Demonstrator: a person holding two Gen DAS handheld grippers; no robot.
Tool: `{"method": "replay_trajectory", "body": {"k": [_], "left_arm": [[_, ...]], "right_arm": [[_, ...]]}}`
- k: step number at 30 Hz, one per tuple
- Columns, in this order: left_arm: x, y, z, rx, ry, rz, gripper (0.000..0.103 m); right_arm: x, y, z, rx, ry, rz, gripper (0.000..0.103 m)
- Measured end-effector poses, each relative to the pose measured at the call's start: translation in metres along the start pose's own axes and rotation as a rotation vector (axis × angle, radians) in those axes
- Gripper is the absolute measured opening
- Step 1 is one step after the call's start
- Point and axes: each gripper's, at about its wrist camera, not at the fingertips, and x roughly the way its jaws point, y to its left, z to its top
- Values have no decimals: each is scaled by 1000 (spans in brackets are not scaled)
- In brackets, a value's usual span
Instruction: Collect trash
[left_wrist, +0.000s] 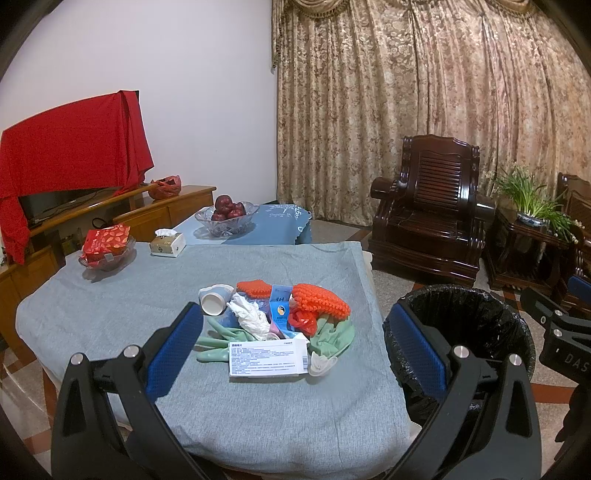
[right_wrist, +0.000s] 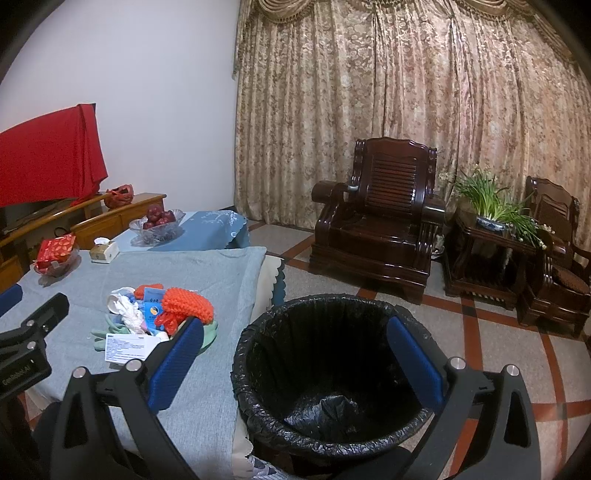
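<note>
Left gripper (left_wrist: 291, 339) spread wide, empty, above near edge of grey-clothed table (left_wrist: 110, 306). Right gripper (right_wrist: 295, 339) likewise wide apart, empty, over black-lined bin (right_wrist: 325, 369) on floor just right of table. Trash pile (left_wrist: 273, 321) mid-table: paper cup (left_wrist: 212, 301), white leaflet (left_wrist: 267, 358), orange mesh (left_wrist: 321, 299), green gloves (left_wrist: 332, 334).

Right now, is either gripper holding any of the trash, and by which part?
Nothing is held. The left gripper is open in front of the trash pile on the table; the right gripper is open over the bin.
</note>
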Motion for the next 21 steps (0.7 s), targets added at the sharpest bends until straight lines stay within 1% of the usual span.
{"method": "replay_trajectory", "body": {"k": [3, 5, 21], "left_arm": [[0, 0, 0, 0, 0, -1, 98], [0, 0, 0, 0, 0, 0, 98], [-1, -1, 1, 1, 1, 0, 98]], "right_arm": [[0, 0, 0, 1, 2, 0, 97], [4, -1, -7, 2, 2, -1, 97], [6, -3, -8, 7, 5, 0, 97]]}}
